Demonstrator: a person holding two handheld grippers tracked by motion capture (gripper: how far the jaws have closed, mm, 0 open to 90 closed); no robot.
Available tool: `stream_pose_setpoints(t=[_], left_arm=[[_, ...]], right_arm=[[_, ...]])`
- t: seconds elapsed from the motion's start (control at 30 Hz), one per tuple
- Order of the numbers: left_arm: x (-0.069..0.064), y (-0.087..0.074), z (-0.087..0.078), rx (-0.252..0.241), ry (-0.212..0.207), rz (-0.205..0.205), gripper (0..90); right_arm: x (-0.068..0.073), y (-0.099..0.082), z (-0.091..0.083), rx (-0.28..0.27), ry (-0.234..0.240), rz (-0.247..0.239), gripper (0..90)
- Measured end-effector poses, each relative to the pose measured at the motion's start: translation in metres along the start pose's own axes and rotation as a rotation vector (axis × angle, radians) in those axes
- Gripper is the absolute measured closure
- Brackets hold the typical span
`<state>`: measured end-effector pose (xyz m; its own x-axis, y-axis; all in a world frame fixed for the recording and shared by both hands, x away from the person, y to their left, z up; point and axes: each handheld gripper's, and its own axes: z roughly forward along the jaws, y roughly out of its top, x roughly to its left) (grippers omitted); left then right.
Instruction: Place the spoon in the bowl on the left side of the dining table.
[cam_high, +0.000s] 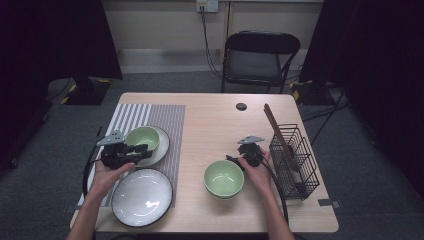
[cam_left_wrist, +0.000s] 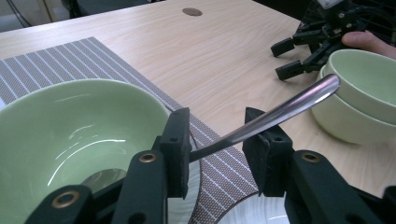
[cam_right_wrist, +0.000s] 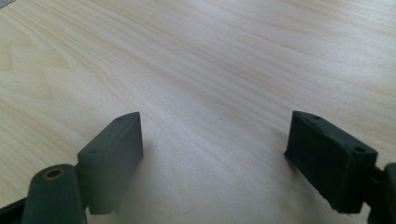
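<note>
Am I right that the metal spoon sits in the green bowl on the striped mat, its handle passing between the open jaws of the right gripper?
Nearly. The spoon does sit in the green bowl on the striped mat, but its handle passes between the jaws of the left gripper, as the left gripper view shows.

A light wooden table (cam_high: 210, 125) is seen from above, with a striped placemat (cam_high: 150, 120) laid along its left edge. On the placemat a green bowl (cam_high: 143, 137) is set on a small plate (cam_high: 162, 147), and a large white plate (cam_high: 142, 197) is placed near the front left corner. The left gripper (cam_high: 142, 149) is held at the bowl's near rim; its jaw state cannot be told. Green bowls (cam_high: 223, 179) are stacked near the front edge, right of centre, with the right gripper (cam_high: 232, 159) just beside them. A black wire basket (cam_high: 295, 162) is set by the right edge, with wooden utensils (cam_high: 278, 132) leaning in it.
</note>
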<state>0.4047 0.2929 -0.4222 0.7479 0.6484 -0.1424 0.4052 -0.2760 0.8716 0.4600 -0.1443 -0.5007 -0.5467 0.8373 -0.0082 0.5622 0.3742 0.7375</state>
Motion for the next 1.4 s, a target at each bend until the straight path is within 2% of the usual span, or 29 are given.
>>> stream_pose_setpoints(t=[0.17,0.27,0.43,0.93,1.03,1.1,1.2,1.4], left_arm=[[-0.001,0.002,-0.003,-0.039,-0.033,-0.025,63.9],[-0.004,0.005,0.0,-0.03,-0.033,-0.008,62.2],[-0.008,0.006,0.003,-0.017,-0.024,-0.001,55.8],[-0.011,0.002,0.005,0.015,-0.031,0.008,52.1],[-0.013,-0.001,0.001,0.02,-0.014,0.015,51.5],[-0.015,-0.003,-0.003,0.019,-0.005,0.001,49.9],[-0.015,-0.008,-0.012,0.018,0.013,0.005,49.4],[-0.01,-0.014,-0.029,0.002,0.037,-0.007,47.9]], right_arm=[[0.0,0.0,0.0,0.0,0.0,-0.001,18.2],[0.0,0.0,0.0,0.0,0.0,-0.001,18.2],[0.0,0.0,0.0,0.0,0.0,0.0,18.2],[0.0,0.0,0.0,-0.001,0.0,-0.001,18.2],[0.0,0.0,0.0,0.0,0.0,0.0,18.2],[0.0,0.0,0.0,0.0,0.0,0.0,18.2],[0.0,0.0,0.0,0.0,0.0,-0.001,18.2],[0.0,0.0,0.0,0.0,0.0,0.0,18.2]])
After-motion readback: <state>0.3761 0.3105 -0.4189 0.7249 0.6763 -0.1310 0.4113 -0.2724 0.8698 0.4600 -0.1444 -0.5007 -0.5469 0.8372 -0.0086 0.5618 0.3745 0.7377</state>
